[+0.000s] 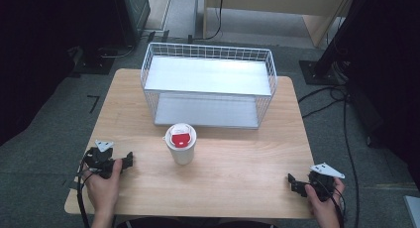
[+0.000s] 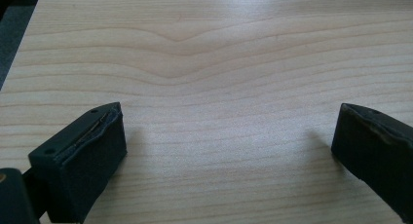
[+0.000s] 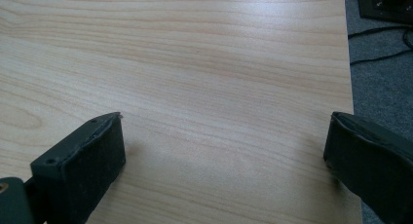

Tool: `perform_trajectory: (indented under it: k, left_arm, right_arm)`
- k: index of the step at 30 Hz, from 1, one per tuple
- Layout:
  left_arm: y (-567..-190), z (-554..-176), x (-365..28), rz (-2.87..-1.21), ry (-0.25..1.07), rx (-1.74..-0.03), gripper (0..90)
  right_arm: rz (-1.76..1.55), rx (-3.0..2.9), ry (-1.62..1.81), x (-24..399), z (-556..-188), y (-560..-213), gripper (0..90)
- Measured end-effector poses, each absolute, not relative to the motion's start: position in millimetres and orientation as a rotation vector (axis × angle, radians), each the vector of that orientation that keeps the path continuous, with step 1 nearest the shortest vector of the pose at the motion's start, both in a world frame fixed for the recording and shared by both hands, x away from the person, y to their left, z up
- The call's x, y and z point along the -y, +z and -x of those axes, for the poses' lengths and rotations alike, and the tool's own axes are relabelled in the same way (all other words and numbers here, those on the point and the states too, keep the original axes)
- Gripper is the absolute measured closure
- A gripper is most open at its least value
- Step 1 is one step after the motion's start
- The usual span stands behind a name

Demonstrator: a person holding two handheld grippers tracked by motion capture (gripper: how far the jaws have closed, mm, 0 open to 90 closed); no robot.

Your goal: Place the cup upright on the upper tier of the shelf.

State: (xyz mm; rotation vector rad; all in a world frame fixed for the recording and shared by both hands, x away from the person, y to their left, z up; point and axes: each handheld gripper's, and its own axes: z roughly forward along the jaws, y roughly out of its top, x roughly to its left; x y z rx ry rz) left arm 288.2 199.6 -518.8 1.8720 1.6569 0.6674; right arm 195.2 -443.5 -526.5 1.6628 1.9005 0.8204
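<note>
The white cup with a red-and-white lid stands upright on the wooden surface, just in front of the white wire rack. The cup is the landmark here, and nothing has been done to it yet as far as can be judged: it is free of both grippers and neither of the rack's two shelves carries anything.

The left gripper rests low over the surface to the left of the cup and a little nearer the person, its tips turned toward the cup but apart from it. In the left gripper view its jaws stand wide, with bare wood grain between them. The right gripper sits well to the right of the cup, near the front right corner of the surface. The right gripper view shows its jaws just as wide and holding nothing, with the edge of the surface and grey floor beyond.

The work looks to be at its very start. The reach, the grasp of the cup and any move of it, plausibly onto a rack shelf behind it, all remain. The left gripper is the closer to the cup.
</note>
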Motion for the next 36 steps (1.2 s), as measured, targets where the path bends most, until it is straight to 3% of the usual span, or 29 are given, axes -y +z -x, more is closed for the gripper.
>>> perform_trajectory:
  k: [12,19,36]
  left_arm:
    - [-517,-283,-191,-1.848,0.643,-1.664,0.0]
    - [-514,-275,-161,-1.914,0.690,-1.561,0.0]
    - [-502,-260,-121,-1.941,0.609,-1.382,0.0]
  right_arm:
    - [-1.658,-1.903,0.822,444,-195,-527,1.4]
    - [-1.657,-1.903,0.823,444,-195,-527,1.3]
    - [-1.658,-1.903,0.824,444,-195,-527,1.3]
